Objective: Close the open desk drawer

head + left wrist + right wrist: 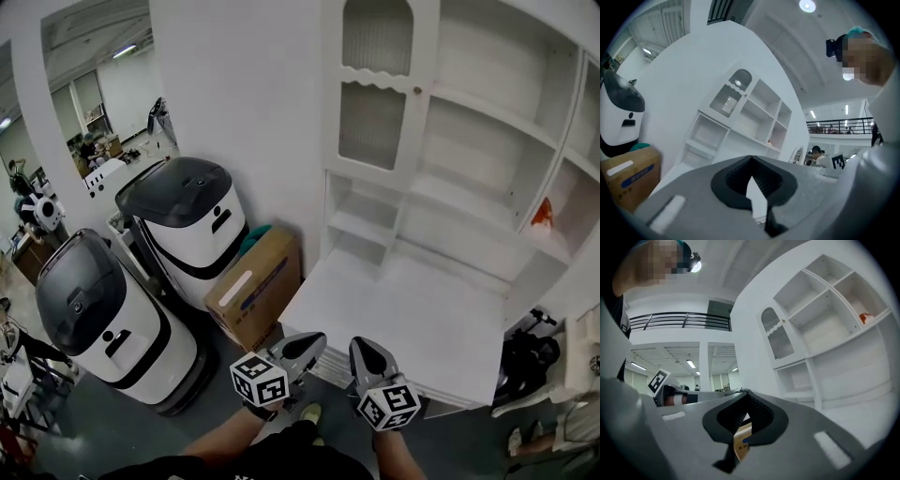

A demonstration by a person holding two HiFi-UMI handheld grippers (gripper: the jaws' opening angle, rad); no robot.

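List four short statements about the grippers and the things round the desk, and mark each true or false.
1. The left gripper and right gripper are near the front edge of the desk. True.
2. The right gripper's fingers are wide apart. False: they are together, on nothing.
3. An orange object lies on a right-hand shelf. True.
4. The cardboard box stands right of the desk. False: it stands left, beside a white-and-black robot.

White wall (253, 112), grey floor (122, 436), cardboard box (258, 286), ceiling light (806, 5)
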